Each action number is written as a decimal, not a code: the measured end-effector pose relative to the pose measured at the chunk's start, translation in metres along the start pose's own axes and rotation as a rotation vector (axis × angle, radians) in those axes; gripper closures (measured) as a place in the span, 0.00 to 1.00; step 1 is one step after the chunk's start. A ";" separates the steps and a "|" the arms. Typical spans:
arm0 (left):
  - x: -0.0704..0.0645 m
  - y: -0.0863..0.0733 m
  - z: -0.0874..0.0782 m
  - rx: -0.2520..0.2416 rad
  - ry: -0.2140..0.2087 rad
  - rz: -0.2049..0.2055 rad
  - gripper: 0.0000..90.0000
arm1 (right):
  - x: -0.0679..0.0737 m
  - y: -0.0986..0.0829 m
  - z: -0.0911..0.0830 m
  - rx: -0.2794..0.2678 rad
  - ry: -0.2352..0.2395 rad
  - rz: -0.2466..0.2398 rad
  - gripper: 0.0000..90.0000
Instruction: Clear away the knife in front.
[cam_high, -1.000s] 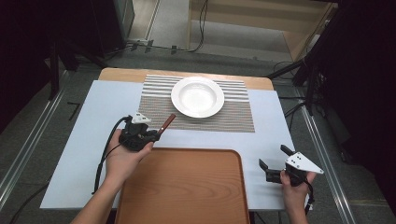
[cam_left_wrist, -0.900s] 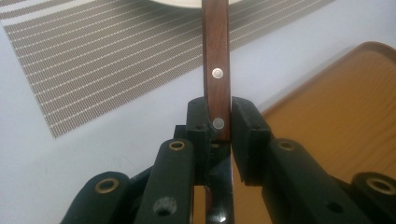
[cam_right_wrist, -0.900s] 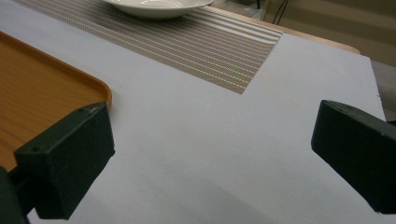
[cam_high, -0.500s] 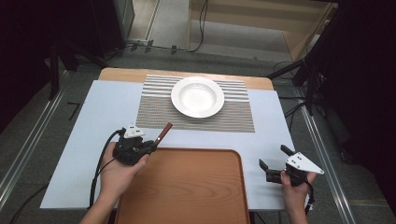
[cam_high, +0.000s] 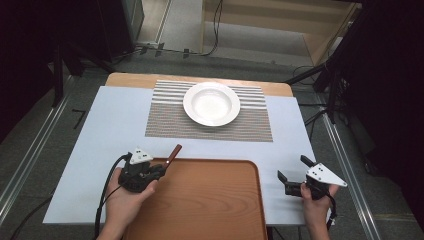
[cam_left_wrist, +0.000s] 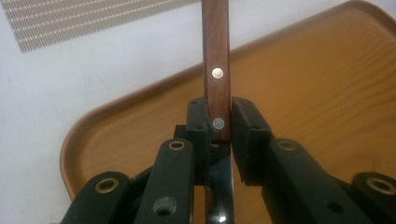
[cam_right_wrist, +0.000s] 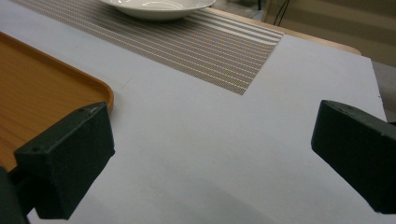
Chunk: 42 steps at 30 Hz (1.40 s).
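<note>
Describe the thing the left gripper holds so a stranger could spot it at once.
Start at the wooden tray at the table's near edge and go to its far left corner, where the left gripper is. Shut in it is a knife whose handle points out toward the striped placemat. It is the only slim dark-brown wooden handle with silver rivets.

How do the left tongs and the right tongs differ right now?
The left tongs are shut on a wooden-handled knife; the right tongs are open and hold nothing. The left tongs sit at the edge of the wooden tray; the right tongs are over the bare white table cover right of it. Both have black jaws and are held in a hand.
</note>
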<state>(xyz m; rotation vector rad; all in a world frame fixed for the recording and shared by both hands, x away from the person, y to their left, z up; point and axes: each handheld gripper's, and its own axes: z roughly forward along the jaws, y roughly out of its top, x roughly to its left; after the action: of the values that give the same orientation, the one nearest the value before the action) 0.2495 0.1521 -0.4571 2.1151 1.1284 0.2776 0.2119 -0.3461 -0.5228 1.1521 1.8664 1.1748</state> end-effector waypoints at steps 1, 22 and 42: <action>-0.001 -0.003 0.000 0.001 0.002 -0.002 0.85 | 0.000 0.000 0.000 0.000 0.000 -0.001 0.00; -0.003 -0.041 -0.009 0.014 0.010 -0.056 0.85 | 0.001 0.000 0.000 0.001 -0.003 -0.001 0.00; -0.005 -0.061 -0.009 0.029 0.052 -0.083 0.85 | 0.001 0.000 0.000 0.007 -0.006 -0.003 0.00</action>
<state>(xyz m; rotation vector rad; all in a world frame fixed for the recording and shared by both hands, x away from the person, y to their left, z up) 0.2035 0.1748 -0.4909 2.0908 1.2537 0.2809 0.2119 -0.3451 -0.5230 1.1548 1.8689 1.1627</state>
